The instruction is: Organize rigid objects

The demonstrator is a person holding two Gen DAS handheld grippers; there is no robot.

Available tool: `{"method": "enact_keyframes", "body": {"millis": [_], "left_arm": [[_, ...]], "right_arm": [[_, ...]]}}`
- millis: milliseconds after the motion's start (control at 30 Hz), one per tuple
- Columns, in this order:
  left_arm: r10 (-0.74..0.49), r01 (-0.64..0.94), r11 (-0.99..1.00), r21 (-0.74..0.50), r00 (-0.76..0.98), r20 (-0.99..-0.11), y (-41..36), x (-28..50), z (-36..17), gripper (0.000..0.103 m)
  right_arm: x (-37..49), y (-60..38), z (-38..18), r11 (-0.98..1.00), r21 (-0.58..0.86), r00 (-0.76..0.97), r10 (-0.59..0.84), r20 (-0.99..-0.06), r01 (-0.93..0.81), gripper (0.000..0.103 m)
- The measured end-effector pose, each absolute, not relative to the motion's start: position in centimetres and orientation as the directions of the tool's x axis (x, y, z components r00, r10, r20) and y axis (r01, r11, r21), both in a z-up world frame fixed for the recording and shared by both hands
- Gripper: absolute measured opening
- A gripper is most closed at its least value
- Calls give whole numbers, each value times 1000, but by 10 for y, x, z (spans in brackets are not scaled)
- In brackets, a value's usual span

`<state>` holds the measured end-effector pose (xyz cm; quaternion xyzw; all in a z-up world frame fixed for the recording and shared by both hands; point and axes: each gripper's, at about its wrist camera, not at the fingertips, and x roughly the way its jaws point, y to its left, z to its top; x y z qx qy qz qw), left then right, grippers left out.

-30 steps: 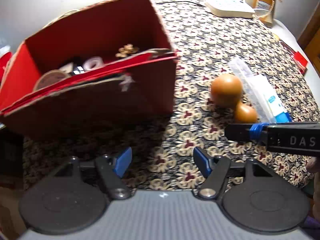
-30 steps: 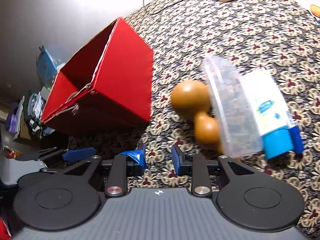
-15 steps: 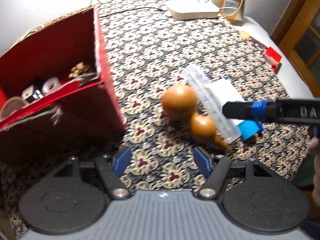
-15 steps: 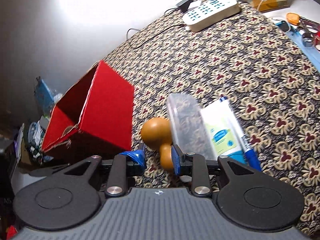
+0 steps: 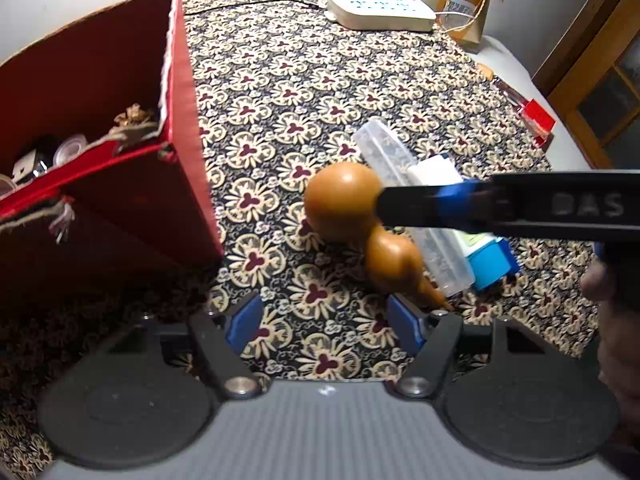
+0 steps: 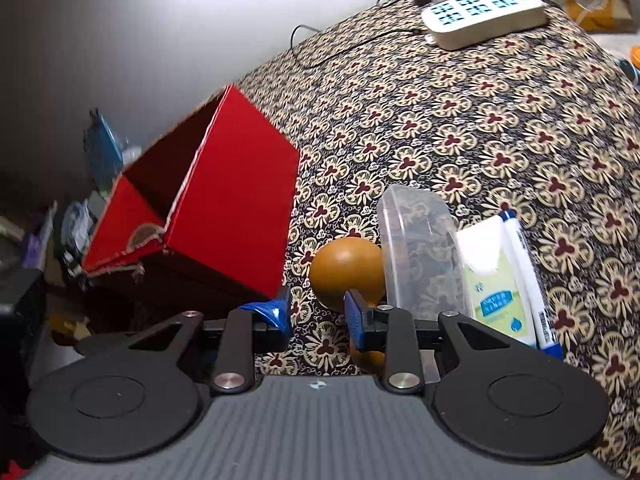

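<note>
An orange gourd lies on the patterned tablecloth, beside a clear plastic case and a white tube with a blue cap. My left gripper is open and empty just in front of the gourd. My right gripper is open and empty, low over the gourd; its finger crosses above the gourd in the left wrist view. A red cardboard box with small items inside stands to the left.
A white power strip with cables and a small paper bag sit at the table's far side. A red item lies near the right edge. Clutter shows beyond the box in the right wrist view.
Both grippers have swung right and closer to the gourd. The box has slid left in the left wrist view. The right finger now reaches over the gourd.
</note>
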<state>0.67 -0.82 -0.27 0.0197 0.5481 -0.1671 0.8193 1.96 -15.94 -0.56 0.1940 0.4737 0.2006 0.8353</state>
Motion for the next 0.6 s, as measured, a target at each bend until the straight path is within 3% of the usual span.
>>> {"method": "enact_keyframes", "body": {"millis": [333, 600], "left_arm": [[-261, 281, 945, -165, 350, -899, 4, 6, -9, 70], [-289, 304, 935, -184, 350, -891, 1, 10, -13, 70]], "right_arm": [[39, -140, -27, 906, 365, 408, 422, -810, -212, 14], [51, -144, -51, 869, 477, 348, 491, -799, -132, 11]]}}
